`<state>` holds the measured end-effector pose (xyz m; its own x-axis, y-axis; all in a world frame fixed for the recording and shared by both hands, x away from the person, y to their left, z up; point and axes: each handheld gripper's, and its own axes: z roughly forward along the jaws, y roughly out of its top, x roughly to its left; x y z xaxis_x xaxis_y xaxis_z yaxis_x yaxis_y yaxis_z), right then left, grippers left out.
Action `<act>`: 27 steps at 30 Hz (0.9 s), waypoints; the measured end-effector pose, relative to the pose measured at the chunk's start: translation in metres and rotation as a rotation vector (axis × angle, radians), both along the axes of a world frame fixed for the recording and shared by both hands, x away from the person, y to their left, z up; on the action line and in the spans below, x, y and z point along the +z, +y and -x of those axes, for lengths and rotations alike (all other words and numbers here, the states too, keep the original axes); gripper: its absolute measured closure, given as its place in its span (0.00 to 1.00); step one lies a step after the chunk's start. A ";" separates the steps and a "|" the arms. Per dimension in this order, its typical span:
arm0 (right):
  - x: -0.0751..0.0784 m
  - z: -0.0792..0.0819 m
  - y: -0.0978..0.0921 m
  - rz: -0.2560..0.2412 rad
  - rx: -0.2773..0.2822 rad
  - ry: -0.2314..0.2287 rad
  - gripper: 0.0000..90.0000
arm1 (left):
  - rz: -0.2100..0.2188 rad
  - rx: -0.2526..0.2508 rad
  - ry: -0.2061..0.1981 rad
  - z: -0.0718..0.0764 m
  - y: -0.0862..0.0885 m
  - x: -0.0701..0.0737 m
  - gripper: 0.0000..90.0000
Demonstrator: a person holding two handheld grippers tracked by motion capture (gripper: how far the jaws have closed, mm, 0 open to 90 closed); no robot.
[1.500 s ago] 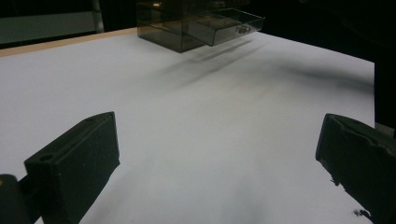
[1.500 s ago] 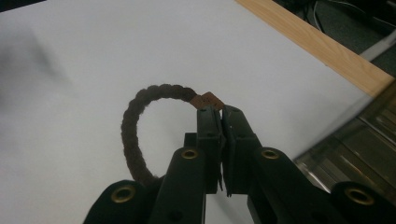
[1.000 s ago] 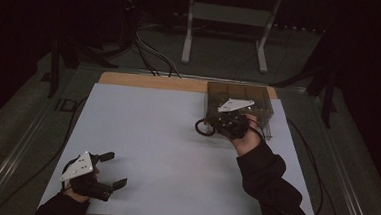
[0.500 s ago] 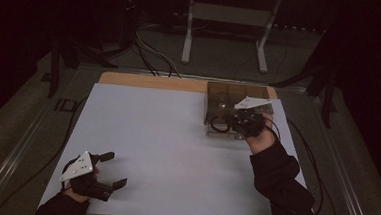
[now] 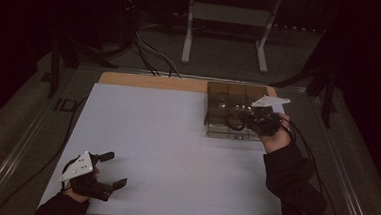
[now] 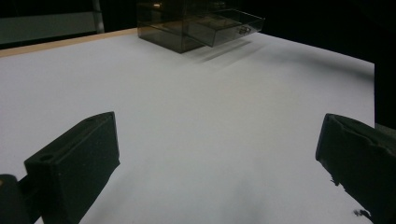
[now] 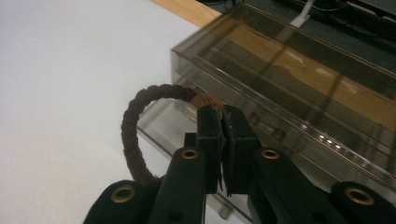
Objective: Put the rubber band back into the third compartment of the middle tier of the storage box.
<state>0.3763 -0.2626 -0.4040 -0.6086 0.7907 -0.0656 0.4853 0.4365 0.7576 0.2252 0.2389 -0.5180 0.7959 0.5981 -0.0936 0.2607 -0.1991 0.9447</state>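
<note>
A dark brown braided loop [image 7: 133, 116] with a small copper tag hangs from my right gripper [image 7: 220, 116], whose jaws are shut on it beside the tag. In the high view the right gripper [image 5: 245, 122] holds the loop [image 5: 234, 123] over the pulled-out drawer [image 5: 232, 131] of a smoky clear box [image 5: 236, 98] at the table's back right. My left gripper [image 5: 115, 169] rests near the front left corner, jaws wide apart with nothing between them. From the left gripper [image 6: 219, 140] view the box [image 6: 187, 23] shows far off with its drawer [image 6: 229, 25] open.
A white sheet [image 5: 166, 146] covers the table, with a wooden strip [image 5: 150, 81] along the far edge. Cables [image 5: 311, 145] trail from the right gripper off the right side. A metal stand [image 5: 229, 19] and more cables lie on the dark floor beyond.
My right gripper has carried the loop to the right and away from me, from the white sheet in front of the box to above the open drawer. The left gripper has stayed put.
</note>
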 end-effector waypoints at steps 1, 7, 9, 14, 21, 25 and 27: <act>0.000 0.000 -0.002 0.001 -0.002 -0.001 0.96 | 0.000 0.000 0.001 0.000 0.000 0.000 0.00; 0.000 -0.001 -0.017 0.006 -0.041 0.002 0.96 | -0.001 0.000 0.000 0.000 0.000 0.000 0.00; 0.000 -0.001 -0.025 0.008 -0.061 0.005 0.96 | -0.001 0.000 -0.001 0.000 0.000 0.000 0.00; -0.001 -0.003 -0.038 0.003 -0.094 0.010 0.96 | -0.002 0.001 0.000 0.000 0.000 0.000 0.00; -0.005 -0.005 -0.052 0.004 -0.128 0.023 0.96 | -0.002 0.001 0.000 0.000 0.000 0.000 0.00; -0.010 -0.007 -0.058 0.007 -0.144 0.035 0.96 | -0.001 0.001 0.000 0.000 0.000 0.000 0.00; -0.013 -0.008 -0.062 0.010 -0.152 0.041 0.96 | -0.001 0.001 0.000 0.000 0.000 0.000 0.00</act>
<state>0.3841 -0.3243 -0.4171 -0.4844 0.8734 -0.0511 0.5770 0.3628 0.7317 0.2251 0.2394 -0.5176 0.7956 0.5987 -0.0928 0.2608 -0.2001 0.9444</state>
